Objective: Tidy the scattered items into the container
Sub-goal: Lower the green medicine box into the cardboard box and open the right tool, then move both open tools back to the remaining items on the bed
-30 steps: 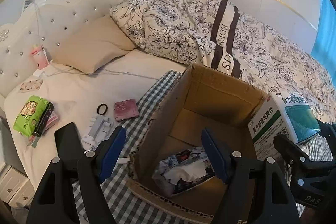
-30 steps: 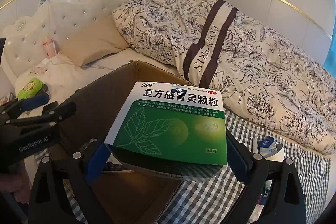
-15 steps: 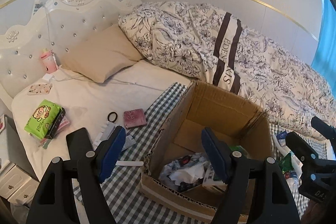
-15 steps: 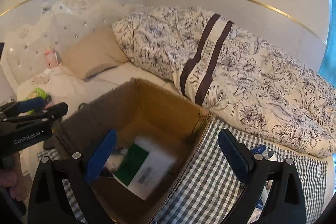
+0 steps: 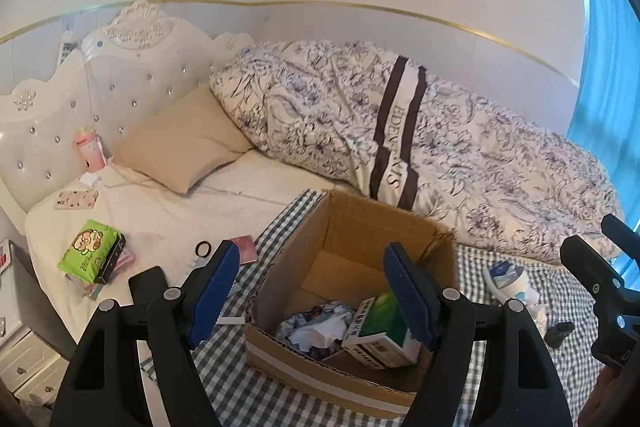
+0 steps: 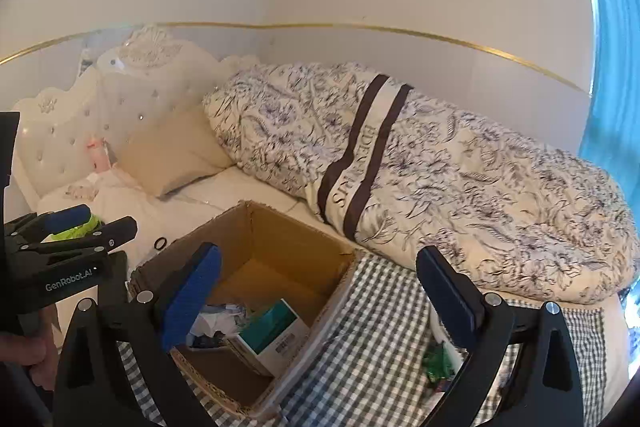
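Cardboard box (image 5: pixel 352 227): set open on the checked cloth (image 5: pixel 224 379), lower centre of the left wrist view; lower left of centre in the right wrist view.
Box contents: a green-and-white medicine carton (image 5: pixel 380 331) lying tilted against crumpled paper and wrappers (image 5: pixel 316 327); much of the floor is bare.
Left gripper (image 5: pixel 312 299): jaws held wide, nothing between the pads; the box is framed beyond them.
Right gripper (image 6: pixel 320 299): jaws spread wide and empty, above the near right corner of the box.
Items still out, left of frame: a green packet (image 5: pixel 90 251), a black hair tie (image 5: pixel 203 249), a pink wallet (image 5: pixel 246 249) and a patterned phone (image 5: pixel 76 199) on the white sheet (image 5: pixel 168 211).
Items still out, right of frame: a blue-and-white pouch (image 5: pixel 506 275) and a small black object (image 5: pixel 560 333) on the cloth.
Risk, thin items: the hair tie and wallet lie flat on soft bedding, so sheet fabric may be pinched with them.
Risk, box: a side wall may be nudged by a lowered finger and the box shifted on the cloth.
Risk, grippers: a collision is possible if both are brought over the box together.
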